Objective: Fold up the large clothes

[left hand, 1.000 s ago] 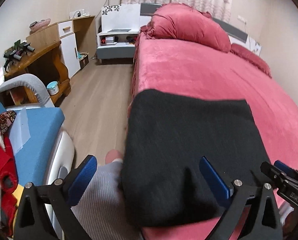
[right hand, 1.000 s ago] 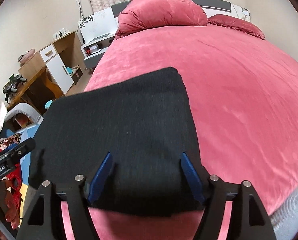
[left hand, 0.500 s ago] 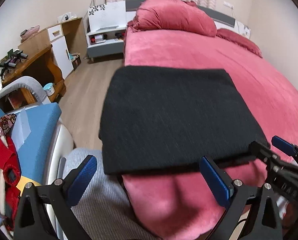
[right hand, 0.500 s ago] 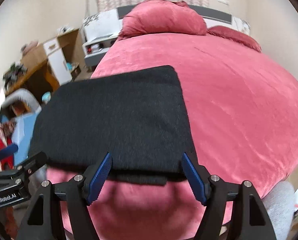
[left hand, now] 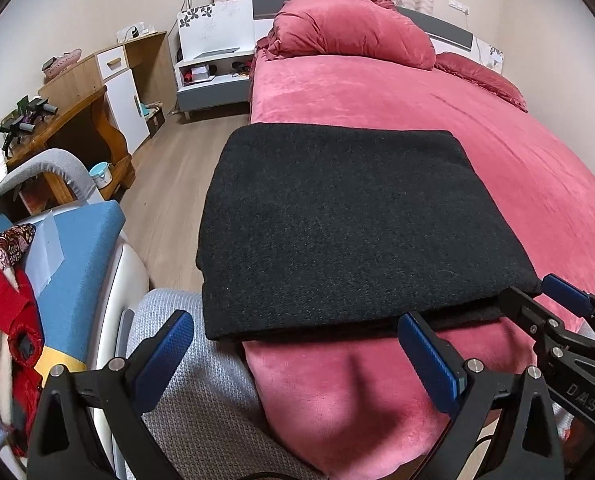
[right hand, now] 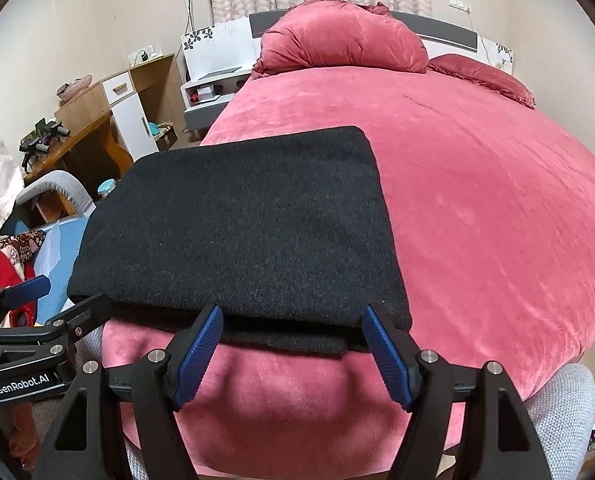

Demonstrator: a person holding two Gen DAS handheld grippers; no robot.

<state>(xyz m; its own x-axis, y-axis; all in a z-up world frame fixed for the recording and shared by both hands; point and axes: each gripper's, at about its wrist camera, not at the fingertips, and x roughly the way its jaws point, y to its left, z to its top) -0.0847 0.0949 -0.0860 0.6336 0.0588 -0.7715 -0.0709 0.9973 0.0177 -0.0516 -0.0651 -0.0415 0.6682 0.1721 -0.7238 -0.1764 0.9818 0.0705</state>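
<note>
A black knit garment (left hand: 349, 224) lies folded into a thick rectangle on the near corner of the red bed (left hand: 517, 152); it also shows in the right wrist view (right hand: 249, 228). My left gripper (left hand: 297, 352) is open and empty, just in front of the garment's near edge. My right gripper (right hand: 289, 348) is open and empty, its blue fingertips (right hand: 201, 344) at the garment's near edge over the bed's front. The right gripper also shows at the right of the left wrist view (left hand: 561, 320).
A blue padded chair (left hand: 77, 248) with red clothes (left hand: 5, 304) stands at the left. A wooden desk (left hand: 69, 120) and a white nightstand (left hand: 213, 72) stand along the far left wall. Red pillows (right hand: 341, 40) lie at the head of the bed.
Both grippers have drawn back from the folded garment toward the bed's front edge, so the garment now lies further ahead of the fingers. The garment has stayed flat and still.
</note>
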